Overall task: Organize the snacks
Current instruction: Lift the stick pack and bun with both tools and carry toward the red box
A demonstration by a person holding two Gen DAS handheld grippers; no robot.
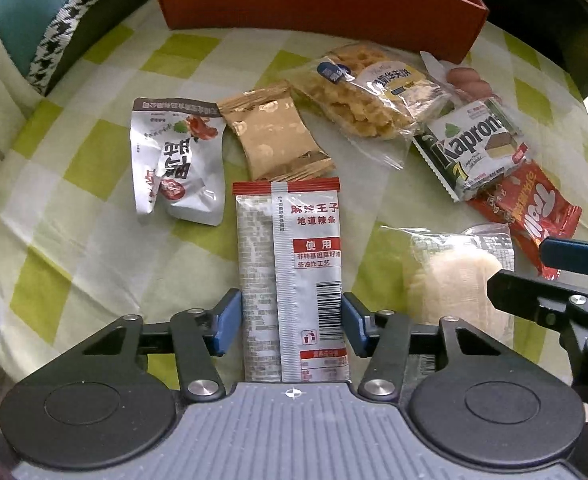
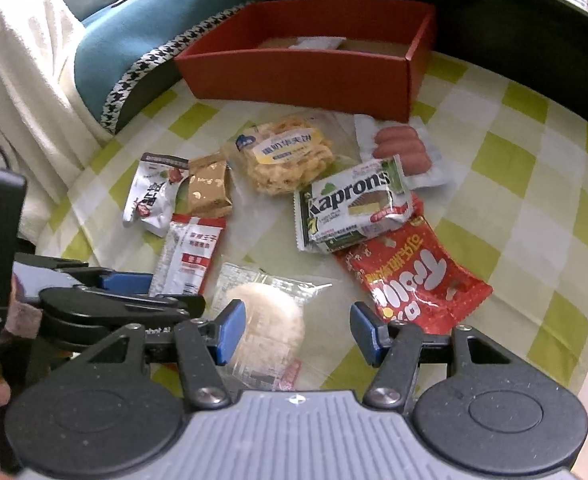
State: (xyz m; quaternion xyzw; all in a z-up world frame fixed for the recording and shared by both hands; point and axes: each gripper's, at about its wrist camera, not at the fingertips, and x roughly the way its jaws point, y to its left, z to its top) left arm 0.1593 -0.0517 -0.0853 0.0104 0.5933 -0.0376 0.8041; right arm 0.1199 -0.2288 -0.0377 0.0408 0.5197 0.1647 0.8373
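Only your right wrist view sees inside the red box (image 2: pixel 301 68): pale packets. Left gripper (image 1: pixel 292 318) pinches the spicy-strip packet (image 1: pixel 294 264); right gripper (image 2: pixel 297 330) stands open, empty.

Snacks lie scattered on checked cloth before an open red box (image 2: pixel 294 76): white-red strip packet (image 1: pixel 294 280), gold packet (image 1: pixel 274 136), crumpled white pouch (image 1: pixel 176 160), waffle bag (image 1: pixel 369 92), Kaprons wafer (image 1: pixel 469 148) overlapping a red bag (image 2: pixel 413 284), sausages (image 2: pixel 403 150), rice cracker (image 2: pixel 270 320).
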